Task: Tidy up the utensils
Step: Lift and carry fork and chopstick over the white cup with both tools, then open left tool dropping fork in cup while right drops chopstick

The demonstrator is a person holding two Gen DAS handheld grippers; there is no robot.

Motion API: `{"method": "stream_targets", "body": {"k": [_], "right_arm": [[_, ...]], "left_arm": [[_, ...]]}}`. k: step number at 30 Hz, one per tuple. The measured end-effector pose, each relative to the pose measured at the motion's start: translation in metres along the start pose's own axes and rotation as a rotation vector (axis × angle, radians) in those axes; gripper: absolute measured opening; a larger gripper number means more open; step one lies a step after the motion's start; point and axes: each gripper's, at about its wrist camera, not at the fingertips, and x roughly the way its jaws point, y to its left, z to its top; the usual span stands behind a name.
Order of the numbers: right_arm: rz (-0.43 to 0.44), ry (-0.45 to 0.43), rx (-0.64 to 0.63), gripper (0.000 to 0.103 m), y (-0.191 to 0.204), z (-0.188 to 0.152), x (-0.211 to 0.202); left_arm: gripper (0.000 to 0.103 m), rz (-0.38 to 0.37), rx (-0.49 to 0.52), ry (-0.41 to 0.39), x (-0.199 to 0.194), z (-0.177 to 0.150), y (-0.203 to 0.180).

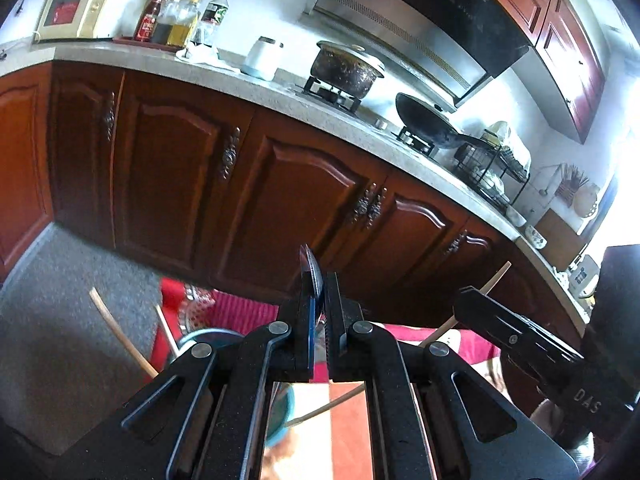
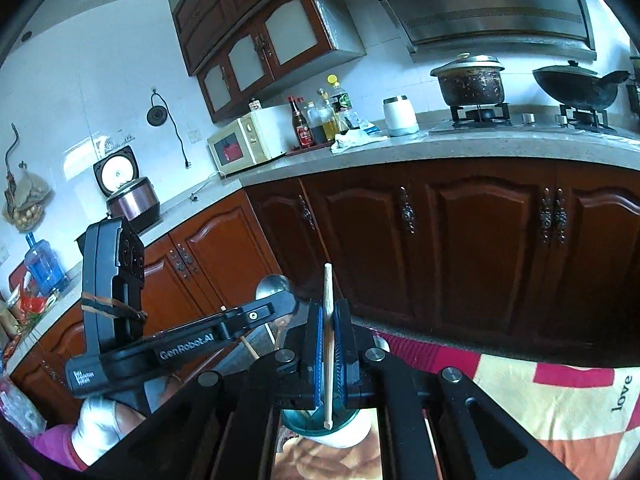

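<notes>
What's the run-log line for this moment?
left tool: shut on spoon | right tool: shut on chopstick | both raised above teal cup

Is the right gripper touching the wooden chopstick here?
Touching. The right wrist view shows the right gripper with its jaws closed on the wooden chopstick, blue pads pressed against both its sides, with no gap showing.

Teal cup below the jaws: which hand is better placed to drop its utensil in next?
Probably right: its chopstick hangs directly above the teal cup. The left gripper, shut on a spoon, sits beside it.
</notes>
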Motion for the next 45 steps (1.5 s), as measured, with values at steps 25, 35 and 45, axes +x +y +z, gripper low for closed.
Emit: {"method": "stream_targets", "body": {"k": [25,35,45], "right_arm": [[-0.049,0.098,0.008,0.005,-0.017,-0.05,0.063],[-0.052,0.118,0.108,0.005,-0.038,-0.052,0.067],[-0.061,0.115,0.123,0.005,-0.04,-0.053,0.067]], "left_arm": [[0.002,0.01,-0.029,0.002,0.033,-0.049,0.043],[0.002,0.03,-0.026,0.02,0.03,-0.062,0.042],[0.003,0.039,-0.027,0.018,0.024,-0.067,0.045]]}}
